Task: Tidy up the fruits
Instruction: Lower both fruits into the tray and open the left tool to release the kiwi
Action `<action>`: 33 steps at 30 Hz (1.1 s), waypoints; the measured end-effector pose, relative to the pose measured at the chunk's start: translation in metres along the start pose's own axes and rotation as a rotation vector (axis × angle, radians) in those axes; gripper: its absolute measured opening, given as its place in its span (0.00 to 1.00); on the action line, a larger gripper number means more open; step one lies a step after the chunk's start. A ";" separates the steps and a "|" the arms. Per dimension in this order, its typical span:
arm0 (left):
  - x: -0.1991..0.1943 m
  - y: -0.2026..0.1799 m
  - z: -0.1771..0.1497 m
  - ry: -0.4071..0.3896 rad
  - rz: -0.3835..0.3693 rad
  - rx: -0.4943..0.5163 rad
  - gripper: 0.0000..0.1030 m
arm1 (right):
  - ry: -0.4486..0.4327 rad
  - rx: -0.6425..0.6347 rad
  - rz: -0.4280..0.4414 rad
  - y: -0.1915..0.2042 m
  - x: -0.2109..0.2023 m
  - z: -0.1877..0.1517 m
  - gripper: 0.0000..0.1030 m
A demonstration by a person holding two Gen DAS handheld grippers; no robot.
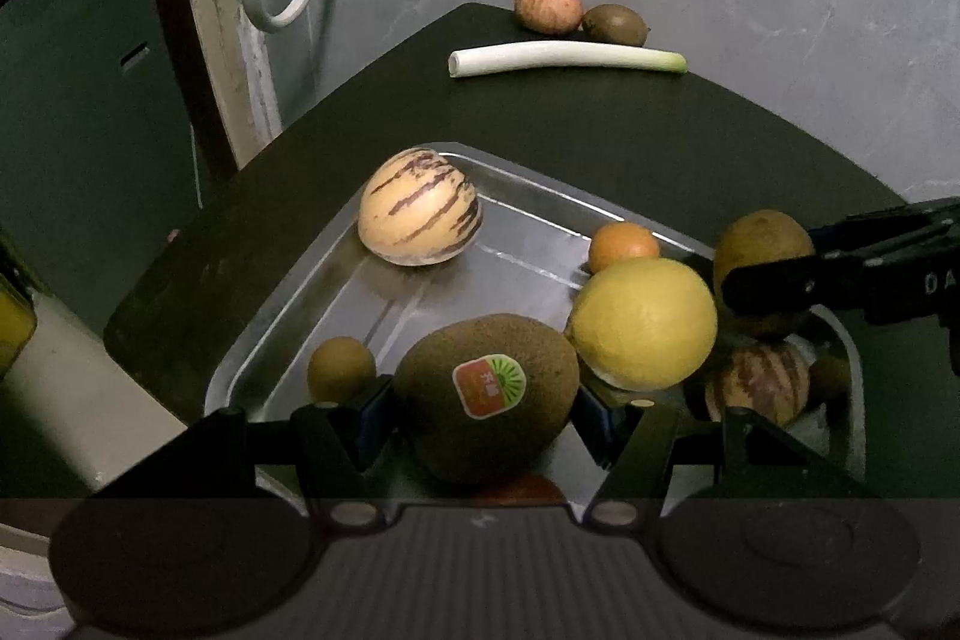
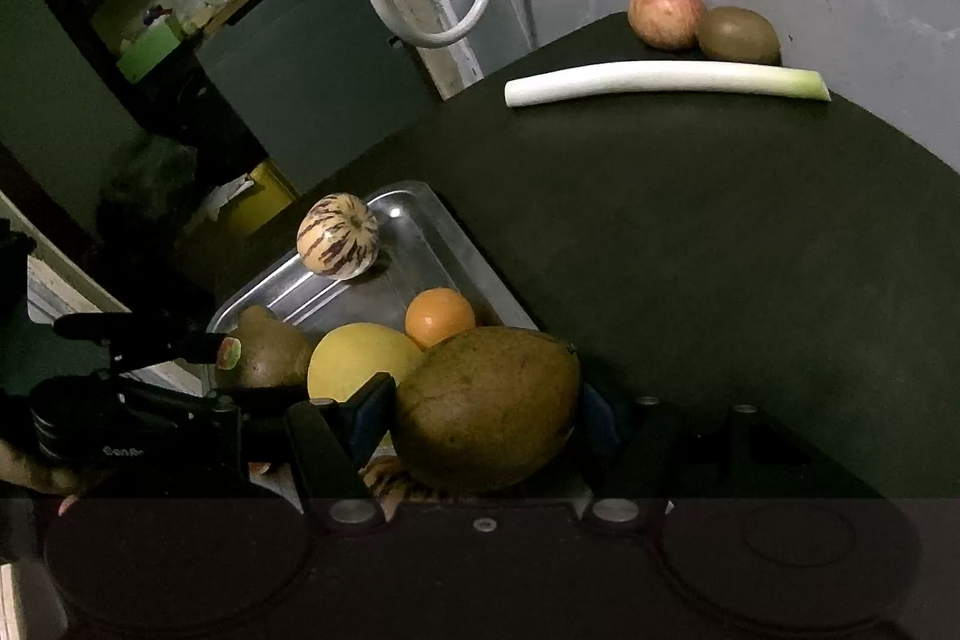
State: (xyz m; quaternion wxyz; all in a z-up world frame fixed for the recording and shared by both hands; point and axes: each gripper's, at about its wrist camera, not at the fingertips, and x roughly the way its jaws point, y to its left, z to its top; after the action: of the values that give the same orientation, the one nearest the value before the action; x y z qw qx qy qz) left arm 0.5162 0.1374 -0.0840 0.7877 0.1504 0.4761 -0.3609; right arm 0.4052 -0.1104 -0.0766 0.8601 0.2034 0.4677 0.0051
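My left hand-held gripper [image 1: 483,403] pinches a stickered kiwi [image 1: 486,394] over the near end of the metal tray [image 1: 528,196]. My right hand-held gripper [image 2: 487,415] pinches a brown-green mango [image 2: 486,409] at the tray's right edge. Just beyond lie a lemon [image 1: 645,322] and an orange [image 1: 623,246], then a striped melon [image 1: 419,214] in the tray's far corner. Far across the dark worktop [image 2: 690,250] a leek [image 2: 666,82] lies before an apple [image 2: 666,15] touching another kiwi [image 2: 739,34].
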 end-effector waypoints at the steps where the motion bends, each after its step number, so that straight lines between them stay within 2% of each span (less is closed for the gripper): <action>1: 0.000 0.000 0.000 0.001 0.001 0.002 0.64 | 0.000 -0.001 0.000 0.001 0.000 0.000 0.65; 13: 0.001 0.007 -0.001 0.015 -0.002 -0.021 0.64 | 0.019 0.060 0.073 0.004 0.001 -0.002 0.65; 19: 0.001 0.009 -0.001 0.018 -0.004 -0.022 0.64 | 0.031 0.060 0.072 0.002 -0.002 -0.006 0.65; 33: 0.003 0.009 0.001 0.022 -0.005 -0.017 0.65 | 0.023 -0.124 -0.003 0.014 0.001 -0.005 0.65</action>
State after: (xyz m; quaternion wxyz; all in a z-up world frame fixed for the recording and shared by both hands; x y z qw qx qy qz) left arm 0.5241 0.1424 -0.0873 0.7828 0.1466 0.4879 -0.3573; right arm 0.4045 -0.0957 -0.0750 0.8655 0.1491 0.4768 0.0350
